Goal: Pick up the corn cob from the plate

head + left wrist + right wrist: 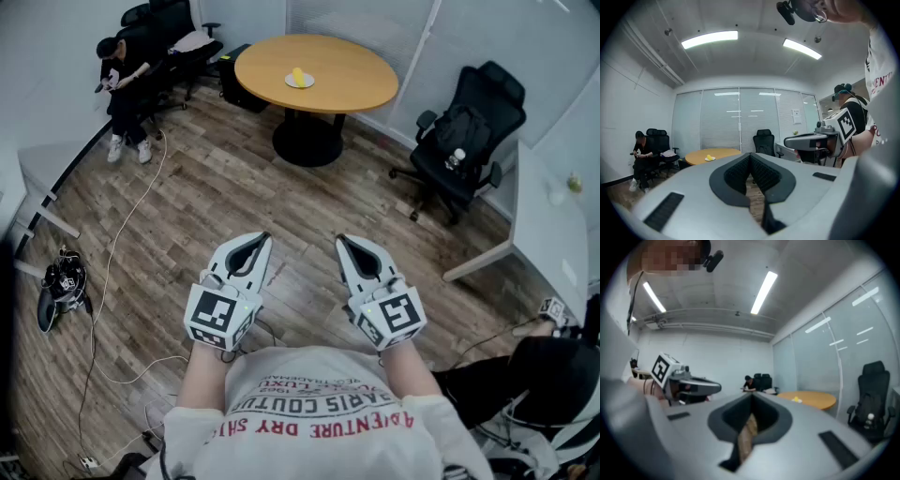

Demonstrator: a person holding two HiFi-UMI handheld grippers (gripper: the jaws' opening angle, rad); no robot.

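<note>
Head view: our left gripper [262, 238] and right gripper [342, 240] are closed tight, holding nothing, well apart from the plate [289, 84] on the table [352, 80]; arriving unopened, we risk nudging the corn cob [298, 76] off.

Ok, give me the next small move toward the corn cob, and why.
Probably step forward toward the round table: the corn cob lies on its plate there, far beyond the left hand-held gripper and right hand-held gripper, both shut and empty near the body.
</note>
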